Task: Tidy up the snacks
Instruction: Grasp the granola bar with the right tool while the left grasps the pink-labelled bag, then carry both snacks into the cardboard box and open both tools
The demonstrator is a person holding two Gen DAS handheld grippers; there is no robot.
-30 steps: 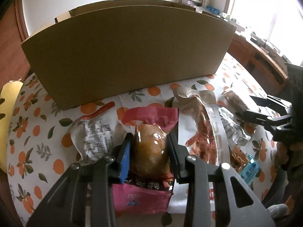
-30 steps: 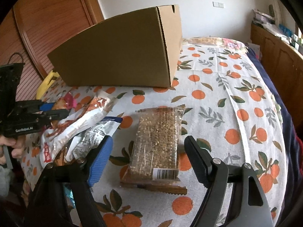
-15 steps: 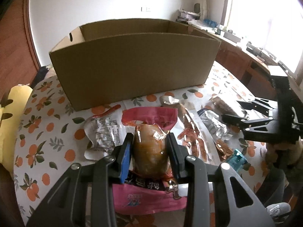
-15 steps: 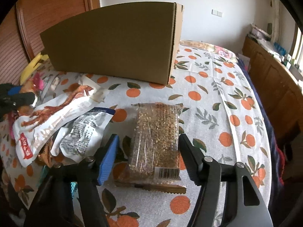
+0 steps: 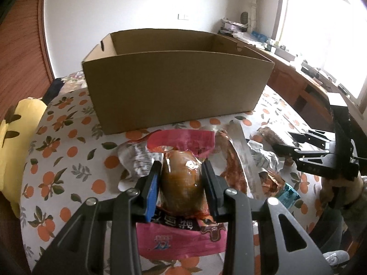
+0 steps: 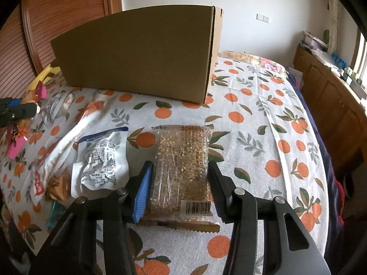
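Observation:
My left gripper point(image 5: 181, 171) is shut on a pink snack packet point(image 5: 181, 183) with a brown egg-shaped piece inside, held above the table in front of the open cardboard box point(image 5: 176, 84). My right gripper point(image 6: 180, 176) has its fingers against both sides of a clear grain-bar packet point(image 6: 181, 158) that lies on the orange-print tablecloth point(image 6: 263, 119). The box point(image 6: 137, 52) stands beyond it. The right gripper also shows at the right of the left wrist view point(image 5: 305, 146).
Several loose snack packets lie between the grippers: a white crumpled one point(image 6: 101, 158), a long clear one with red pieces point(image 5: 234, 167), a teal one point(image 5: 287, 194). A yellow cushion point(image 5: 16, 137) sits at the left. A wooden cabinet point(image 6: 332, 96) runs along the right.
My left gripper has risen with the pink packet, so the box's inside now shows. My right gripper has moved forward and closed around the grain-bar packet.

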